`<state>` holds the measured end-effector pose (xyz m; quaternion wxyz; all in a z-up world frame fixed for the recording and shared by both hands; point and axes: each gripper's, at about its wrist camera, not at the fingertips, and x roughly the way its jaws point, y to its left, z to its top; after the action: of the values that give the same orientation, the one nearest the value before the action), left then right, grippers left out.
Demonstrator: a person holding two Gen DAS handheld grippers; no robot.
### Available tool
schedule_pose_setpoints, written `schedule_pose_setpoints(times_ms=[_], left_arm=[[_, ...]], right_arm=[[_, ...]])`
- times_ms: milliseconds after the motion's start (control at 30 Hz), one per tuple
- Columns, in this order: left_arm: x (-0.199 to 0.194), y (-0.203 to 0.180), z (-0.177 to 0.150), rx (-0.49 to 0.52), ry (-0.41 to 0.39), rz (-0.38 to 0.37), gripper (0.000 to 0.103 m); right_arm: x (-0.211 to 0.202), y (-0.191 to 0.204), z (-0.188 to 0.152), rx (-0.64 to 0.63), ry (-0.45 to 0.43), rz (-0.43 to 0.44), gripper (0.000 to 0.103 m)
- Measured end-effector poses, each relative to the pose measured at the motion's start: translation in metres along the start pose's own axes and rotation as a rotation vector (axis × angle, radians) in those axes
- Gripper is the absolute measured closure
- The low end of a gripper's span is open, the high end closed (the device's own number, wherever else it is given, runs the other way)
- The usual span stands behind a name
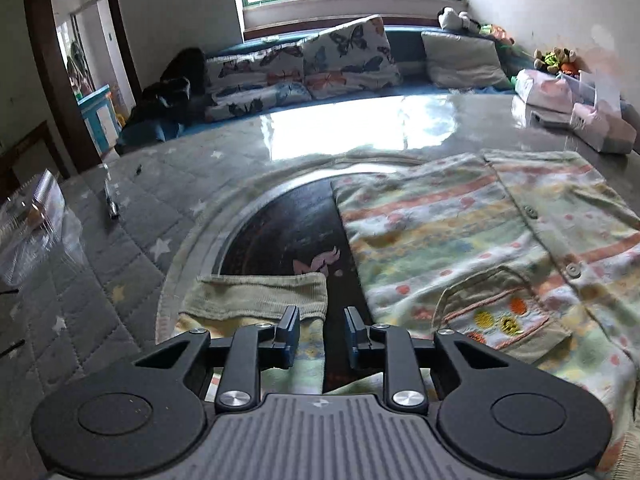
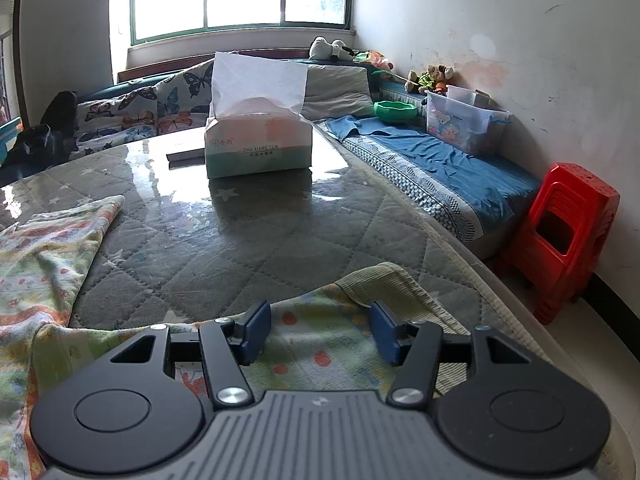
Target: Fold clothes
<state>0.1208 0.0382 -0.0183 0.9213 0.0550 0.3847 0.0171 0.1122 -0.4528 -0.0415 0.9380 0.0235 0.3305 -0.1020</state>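
A child's pastel patterned shirt [image 1: 472, 236] with buttons and a chest pocket lies spread flat on the glass-covered table [image 1: 328, 128]. Its left sleeve with a ribbed green cuff [image 1: 260, 294] lies just in front of my left gripper [image 1: 322, 332], which is open above the sleeve's right edge. In the right wrist view the other sleeve [image 2: 320, 340] with its green cuff [image 2: 394, 284] lies under my right gripper [image 2: 320, 332], which is open wide and holds nothing. The shirt's body [image 2: 44, 248] shows at the left there.
A tissue box [image 2: 258, 148] stands on the table beyond the right gripper. Tissue packs [image 1: 600, 124] sit at the table's far right. A clear plastic bag [image 1: 36, 224] lies at the left. A sofa with butterfly cushions [image 1: 304, 68] runs behind; a red stool [image 2: 560, 240] stands at the right.
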Motion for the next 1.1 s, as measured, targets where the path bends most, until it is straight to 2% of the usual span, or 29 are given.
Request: schedule_pose_setpoints(times_ms=[67, 167, 400, 567, 700, 833, 967, 1100], left_arm=[[0.002, 0.003, -0.003, -0.002, 0.0, 0.004, 0.09], [0.0, 0.012, -0.003, -0.034, -0.005, 0.004, 0.1], [-0.048, 0.062, -0.007, -0.195, -0.119, 0.054, 0.101], [-0.083, 0.108, -0.034, -0.323, -0.159, 0.142, 0.101], [-0.094, 0.136, -0.067, -0.405, -0.117, 0.209, 0.101], [-0.091, 0.148, -0.096, -0.456, -0.051, 0.237, 0.101], [-0.093, 0.15, -0.107, -0.45, -0.013, 0.293, 0.103], [-0.095, 0.151, -0.106, -0.445, -0.01, 0.3, 0.103]], right_arm=[[0.0, 0.0, 0.0, 0.001, -0.001, 0.001, 0.044], [0.0, 0.0, 0.0, 0.001, -0.002, 0.002, 0.044], [0.0, 0.0, -0.001, 0.002, -0.001, 0.002, 0.044], [0.0, 0.0, 0.0, 0.002, -0.002, -0.001, 0.044], [-0.001, 0.001, 0.0, 0.001, 0.0, -0.002, 0.043], [-0.001, 0.002, 0.0, 0.005, 0.006, 0.0, 0.04], [-0.002, 0.005, 0.0, -0.003, 0.008, 0.001, 0.036], [-0.003, 0.005, -0.001, 0.001, 0.007, 0.002, 0.036]])
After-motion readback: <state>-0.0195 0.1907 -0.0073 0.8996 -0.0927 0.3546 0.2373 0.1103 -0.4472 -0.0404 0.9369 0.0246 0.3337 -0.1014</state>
